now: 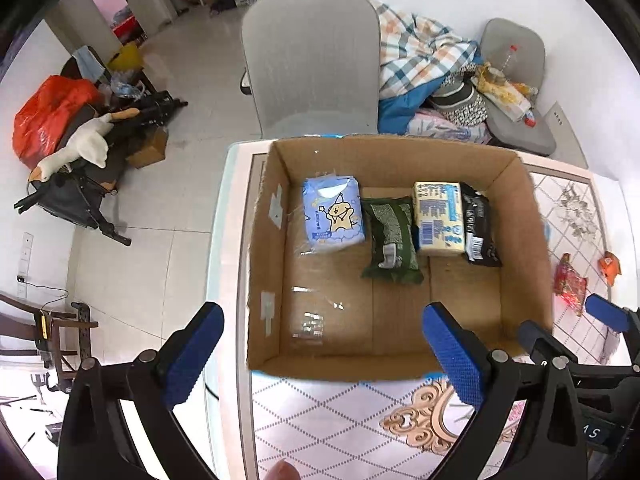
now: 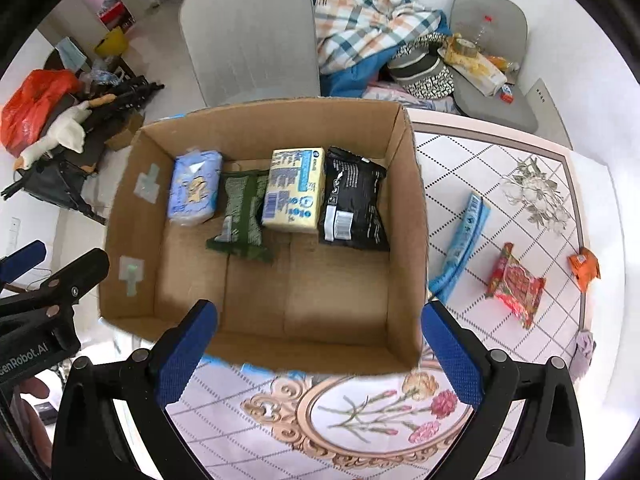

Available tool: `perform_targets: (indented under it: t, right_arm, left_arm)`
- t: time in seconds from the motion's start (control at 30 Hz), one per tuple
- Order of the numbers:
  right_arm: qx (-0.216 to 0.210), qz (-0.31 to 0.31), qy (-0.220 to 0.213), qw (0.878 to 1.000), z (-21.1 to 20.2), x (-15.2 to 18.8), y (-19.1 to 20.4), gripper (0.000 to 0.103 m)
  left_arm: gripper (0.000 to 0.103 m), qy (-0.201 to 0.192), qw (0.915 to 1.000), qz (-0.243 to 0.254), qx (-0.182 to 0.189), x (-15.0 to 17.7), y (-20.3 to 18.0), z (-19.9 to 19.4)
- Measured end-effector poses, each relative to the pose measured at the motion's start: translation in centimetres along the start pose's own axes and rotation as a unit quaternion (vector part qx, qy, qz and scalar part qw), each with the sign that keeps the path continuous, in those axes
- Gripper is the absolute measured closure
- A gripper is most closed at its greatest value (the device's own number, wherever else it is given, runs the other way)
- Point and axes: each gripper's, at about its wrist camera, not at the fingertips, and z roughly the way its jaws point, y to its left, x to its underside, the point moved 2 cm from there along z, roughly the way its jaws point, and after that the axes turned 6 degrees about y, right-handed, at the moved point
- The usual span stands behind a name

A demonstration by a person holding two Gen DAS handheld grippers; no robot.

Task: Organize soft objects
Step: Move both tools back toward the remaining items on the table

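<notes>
An open cardboard box [image 1: 266,240] [image 2: 410,220] stands on the patterned table. Along its far wall lie a blue tissue pack [image 1: 334,212] [image 2: 196,188], a green pack [image 1: 392,236] [image 2: 244,212], a yellow pack [image 1: 438,218] [image 2: 294,190] and a black pack [image 1: 480,228] [image 2: 354,200]. Right of the box lie a long blue pack [image 2: 464,240], a red pack [image 2: 516,284] [image 1: 570,284] and an orange pack [image 2: 584,268] [image 1: 610,264]. My left gripper [image 1: 324,354] [image 2: 52,268] hangs open above the box's near left corner, holding nothing. My right gripper [image 2: 320,354] [image 1: 572,326] hangs open over the near wall, also holding nothing.
A grey chair [image 1: 312,68] [image 2: 248,36] stands behind the box, beside a heap of checked bedding [image 1: 420,56]. On the floor to the left are a goose plush [image 1: 80,144], a red bag [image 1: 48,116] and dark gear. The table's left edge runs close to the box.
</notes>
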Motion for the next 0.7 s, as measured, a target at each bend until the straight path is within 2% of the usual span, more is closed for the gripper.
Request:
perform_targets:
  t: [0.23, 0.4, 0.6, 0.7]
  right_arm:
    - [-0.014, 0.005, -0.035, 0.999, -4.8, 4.1, -0.7, 0.0]
    - [-0.032, 0.01, -0.041, 0.999, -6.0, 5.7, -2.0, 0.0]
    - [-0.056, 0.05, -0.029, 0.997, -5.9, 7.2, -6.7, 0.0]
    - [-0.054, 0.089, -0.027, 0.994, -6.1, 8.3, -11.3, 0.0]
  left_arm:
    - [0.001, -0.023, 0.9997, -0.007, -0.002, 3.2, -0.3, -3.7]
    - [0.001, -0.013, 0.9999, -0.006, 0.003, 4.9, -1.7, -4.0]
    - [0.001, 0.0, 0.9993, 0.018, 0.031, 5.1, -6.6, -5.0]
    - [0.001, 0.012, 0.9971, 0.045, 0.06, 5.0, -11.4, -5.2]
